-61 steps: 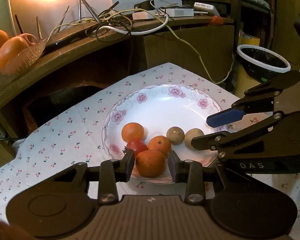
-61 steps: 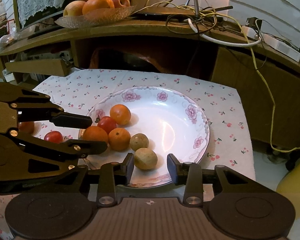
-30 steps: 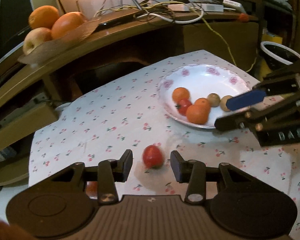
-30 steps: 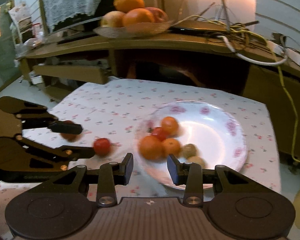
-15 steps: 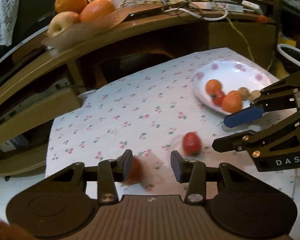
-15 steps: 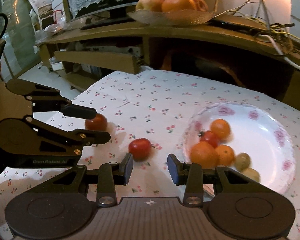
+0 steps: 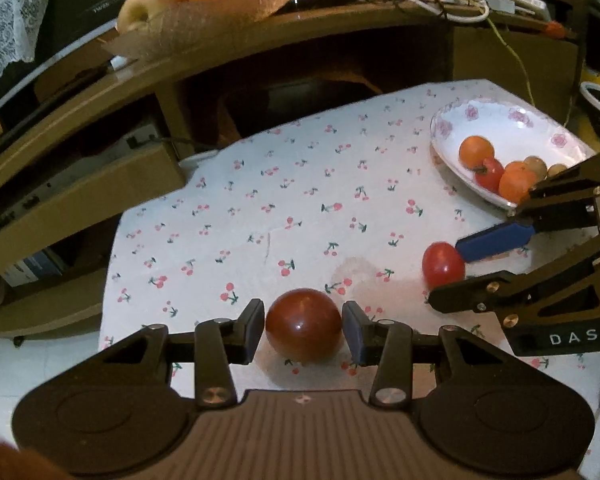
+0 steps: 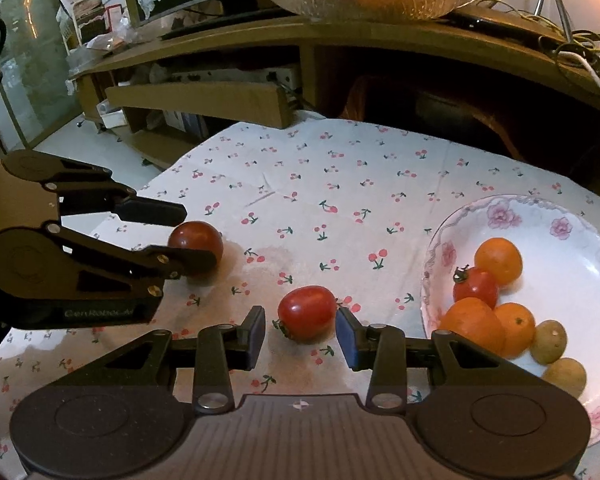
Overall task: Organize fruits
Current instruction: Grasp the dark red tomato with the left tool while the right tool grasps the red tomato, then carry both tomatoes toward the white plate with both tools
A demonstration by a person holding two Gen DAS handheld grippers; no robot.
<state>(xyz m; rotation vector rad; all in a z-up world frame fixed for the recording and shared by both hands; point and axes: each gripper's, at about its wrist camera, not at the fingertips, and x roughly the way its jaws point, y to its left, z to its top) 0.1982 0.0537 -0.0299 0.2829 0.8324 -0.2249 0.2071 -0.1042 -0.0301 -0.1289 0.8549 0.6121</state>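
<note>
Left gripper (image 7: 303, 327) jaws apart around the dark tomato (image 7: 303, 325), right gripper (image 8: 300, 333) jaws apart around the red tomato (image 8: 307, 313), both fruits lying on the cherry-print cloth (image 8: 340, 184); plate (image 8: 580, 216) already holds six fruits, so these two look last

The counter (image 8: 340, 184) is covered by a white cloth (image 7: 300, 200) printed with small cherries. On the cloth lie a dark red tomato (image 7: 303, 325), a brighter red tomato (image 8: 307, 313) and a flowered plate (image 8: 572, 220) of fruit.
</note>
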